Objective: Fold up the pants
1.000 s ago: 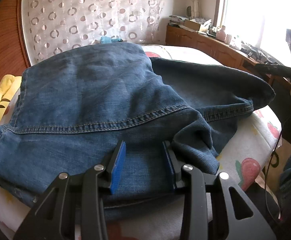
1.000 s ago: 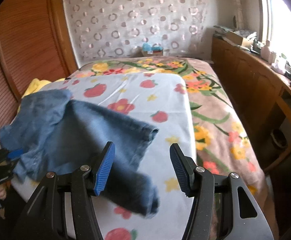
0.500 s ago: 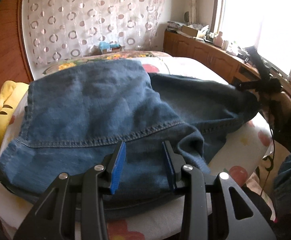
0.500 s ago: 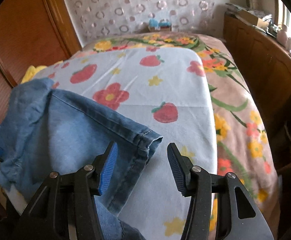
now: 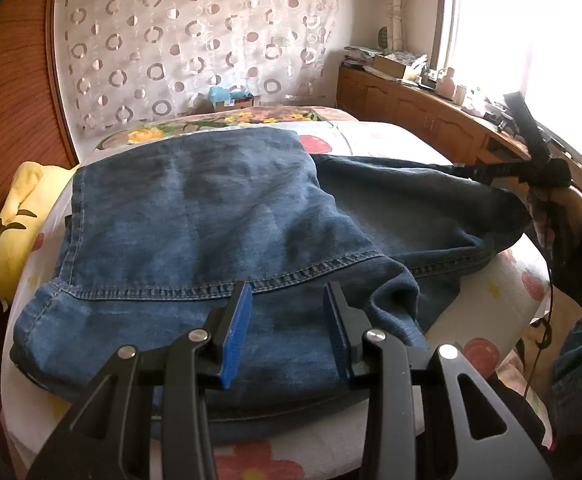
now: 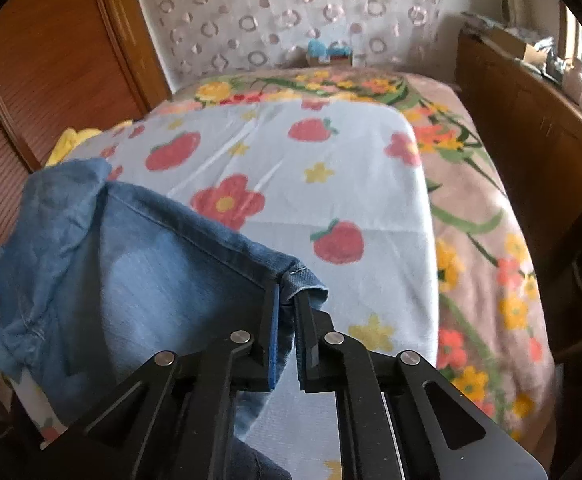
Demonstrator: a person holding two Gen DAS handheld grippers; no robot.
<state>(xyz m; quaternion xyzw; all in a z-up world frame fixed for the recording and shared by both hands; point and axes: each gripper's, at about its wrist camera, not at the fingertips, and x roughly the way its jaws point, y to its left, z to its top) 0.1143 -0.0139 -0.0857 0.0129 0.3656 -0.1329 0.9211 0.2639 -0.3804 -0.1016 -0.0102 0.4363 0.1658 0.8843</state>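
— Looking along the right hand-held gripper [image 6: 287, 300], what do you see?

— Its jaws have just been closing, and now the blue pads pinch the hemmed corner of the pants [image 6: 139, 280]. A small flap of hem sticks out just past the fingertips. That leg end is lifted off the strawberry sheet [image 6: 311, 168] and drapes away to the left.

— And the left hand-held gripper [image 5: 287, 308]?

— Its jaws stand partly apart over the near edge of the pants [image 5: 211, 216]. Denim fills the gap between the pads, but I cannot tell whether the pads actually press on it; they look to be clear of the cloth on both sides.

— Where do the pants lie overall?

— On the bed [image 6: 491, 248], spread across the white sheet with red fruit and flowers. In the left view one broad panel lies on top, its stitched seam running just beyond the fingertips, and a darker leg stretches away to the right, where the other gripper [image 5: 503, 170] holds its far end up.

— Anything else nearby?

— A yellow cushion [image 5: 23, 216] sits at the left edge of the bed beside the wooden wall panel [image 5: 7, 92], a patterned curtain [image 5: 195, 40] hangs behind, and a wooden cabinet [image 6: 531, 152] runs along the right under the window.
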